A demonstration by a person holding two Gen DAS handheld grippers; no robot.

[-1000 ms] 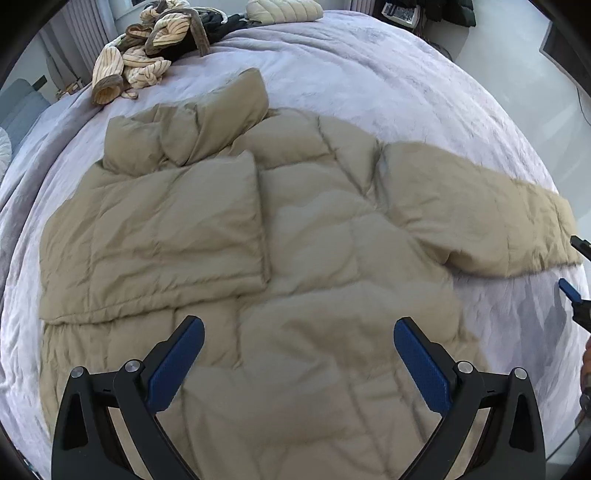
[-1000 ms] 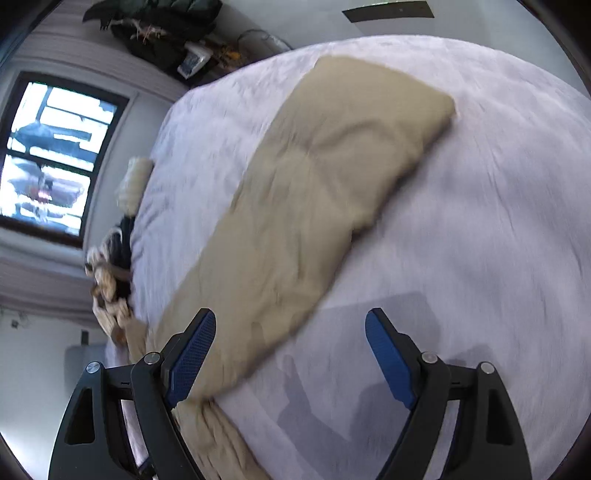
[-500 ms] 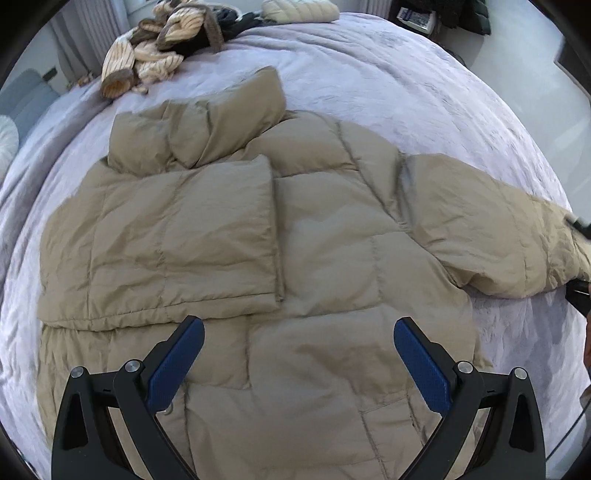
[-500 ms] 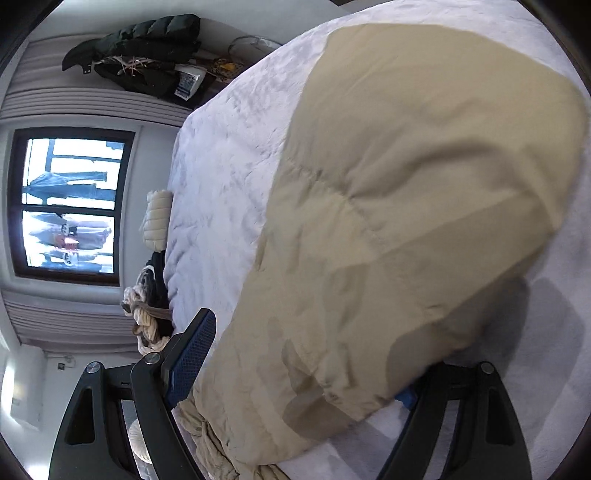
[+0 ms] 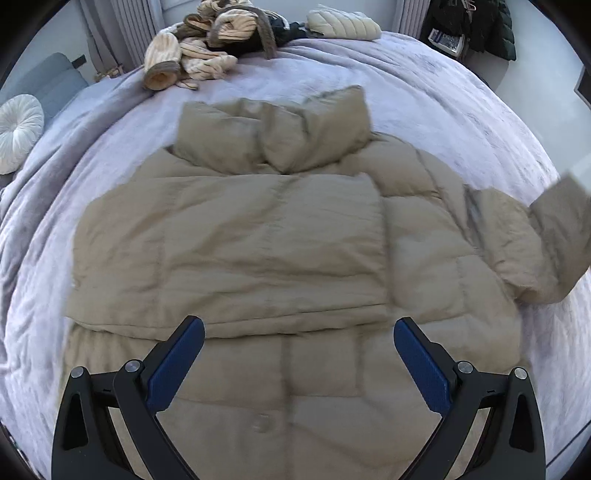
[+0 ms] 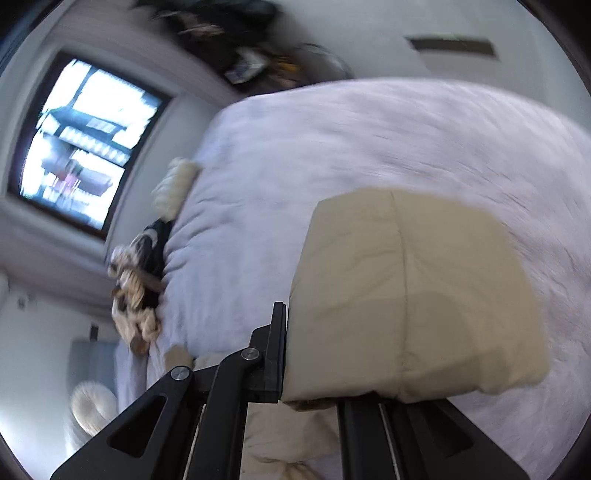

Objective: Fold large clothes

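Lavender plush bedspread (image 5: pixel 424 92) holds the beige quilted puffer jacket (image 5: pixel 229 240), spread flat, one sleeve folded across the chest. Right gripper (image 6: pixel 314 369) clamps the other beige sleeve (image 6: pixel 406 295), lifted. Left gripper (image 5: pixel 299 354) hovers released over the hem.

A lavender-covered bed (image 5: pixel 424 92) bears a tan puffer jacket (image 5: pixel 258 240), heaped knitwear (image 5: pixel 195 55) and a cream pillow (image 5: pixel 343 24).

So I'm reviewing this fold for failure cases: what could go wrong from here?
The right gripper pinches only the cuff end of the puffy right sleeve, so the thick padding might slip free mid-swing. The left gripper hovers open over the jacket, pinning nothing, so the folded left sleeve may shift.
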